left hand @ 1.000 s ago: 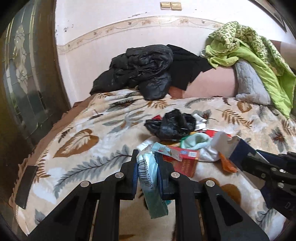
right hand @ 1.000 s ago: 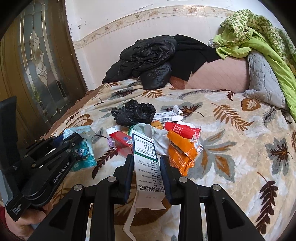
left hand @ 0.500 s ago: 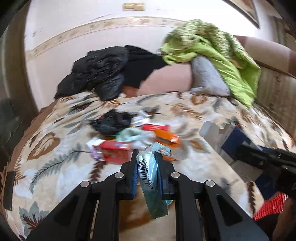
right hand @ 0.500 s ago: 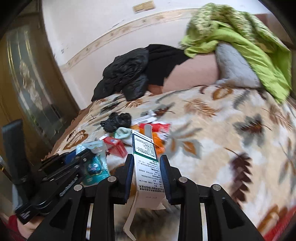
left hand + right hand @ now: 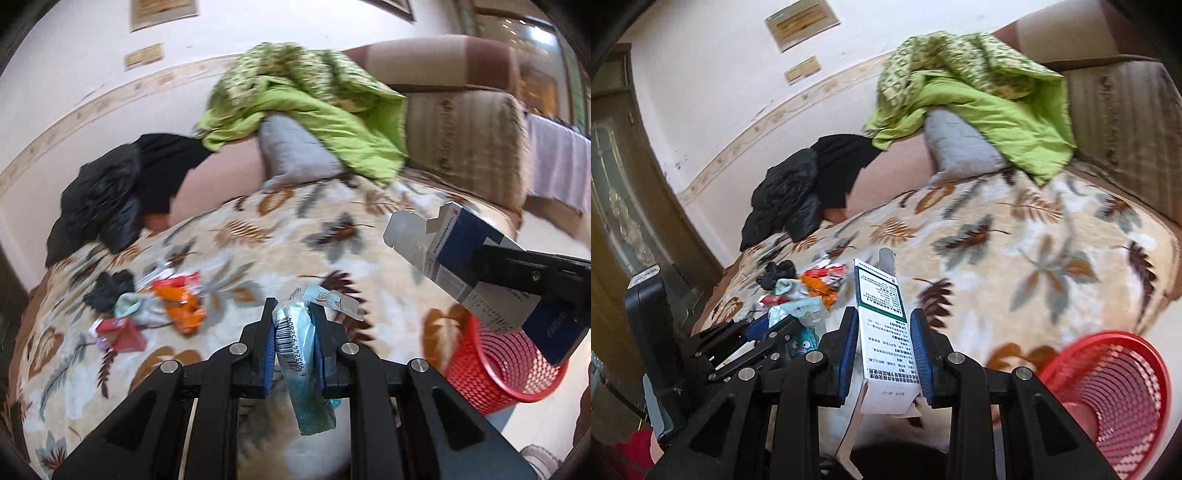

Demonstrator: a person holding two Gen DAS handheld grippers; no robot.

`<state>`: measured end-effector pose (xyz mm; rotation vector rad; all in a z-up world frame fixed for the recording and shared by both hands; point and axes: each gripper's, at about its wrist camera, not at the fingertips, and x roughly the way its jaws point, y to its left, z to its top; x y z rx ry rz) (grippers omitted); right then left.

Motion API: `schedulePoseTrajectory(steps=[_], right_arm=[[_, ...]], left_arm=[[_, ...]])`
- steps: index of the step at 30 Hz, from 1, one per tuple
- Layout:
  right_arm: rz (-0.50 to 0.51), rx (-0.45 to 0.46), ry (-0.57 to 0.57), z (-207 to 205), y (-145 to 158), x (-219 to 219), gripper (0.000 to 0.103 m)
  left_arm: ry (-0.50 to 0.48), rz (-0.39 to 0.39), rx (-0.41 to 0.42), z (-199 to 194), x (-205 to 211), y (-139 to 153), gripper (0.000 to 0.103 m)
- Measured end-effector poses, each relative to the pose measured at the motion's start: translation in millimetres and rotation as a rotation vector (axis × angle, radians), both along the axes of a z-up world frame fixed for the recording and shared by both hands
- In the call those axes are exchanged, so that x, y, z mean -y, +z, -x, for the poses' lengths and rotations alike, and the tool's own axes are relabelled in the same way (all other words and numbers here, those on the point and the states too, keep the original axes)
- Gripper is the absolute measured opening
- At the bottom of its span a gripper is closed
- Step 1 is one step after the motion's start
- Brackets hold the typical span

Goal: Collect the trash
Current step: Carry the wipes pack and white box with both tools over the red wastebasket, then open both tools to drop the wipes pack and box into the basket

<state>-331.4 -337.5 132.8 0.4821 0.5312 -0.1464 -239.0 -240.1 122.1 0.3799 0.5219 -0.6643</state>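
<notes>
My left gripper [image 5: 293, 314] is shut on a crumpled light-blue wrapper [image 5: 301, 354] with a barcode. A white and blue cardboard box [image 5: 884, 332] stands upright in my right gripper [image 5: 884, 317], which is shut on it. The same box [image 5: 469, 254] shows at the right of the left wrist view, above a red mesh basket [image 5: 498, 365]. That red basket [image 5: 1119, 391] sits low at the right beside the bed. More trash lies on the leaf-print blanket [image 5: 295, 236]: an orange packet [image 5: 181, 302], a red box [image 5: 123, 334] and a black bag [image 5: 109, 290].
A black jacket [image 5: 107, 199] and a green quilt [image 5: 306, 99] over a grey pillow [image 5: 295, 151] lie at the back of the bed. A padded headboard [image 5: 461, 122] stands at the right. A dark door [image 5: 624, 221] is at the left.
Both grippers have swung to the right and rolled, still holding the wrapper and the box. The trash pile has slid to the left of view and the red basket has come into sight.
</notes>
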Motion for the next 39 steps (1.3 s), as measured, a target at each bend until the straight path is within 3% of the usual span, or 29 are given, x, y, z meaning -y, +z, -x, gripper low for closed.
schedulePoseTrajectory(steps=[9, 30, 33, 39], right_arm=[[-0.028, -0.012, -0.075, 45, -12, 31, 0.031], [-0.086, -0.027, -0.220, 109, -34, 76, 0.031], [-0.085, -0.035, -0.250, 117, -36, 83, 0.031], [-0.092, -0.077, -0.328, 132, -45, 103, 0.031]], left_arm=[[-0.099, -0.061, 0.014, 36, 42, -10, 0.016], [-0.222, -0.131, 0.019, 75, 101, -19, 0.016], [-0.257, -0.134, -0.020, 77, 113, -19, 0.016], [-0.400, -0.112, -0.248, 79, 146, -21, 0.016]])
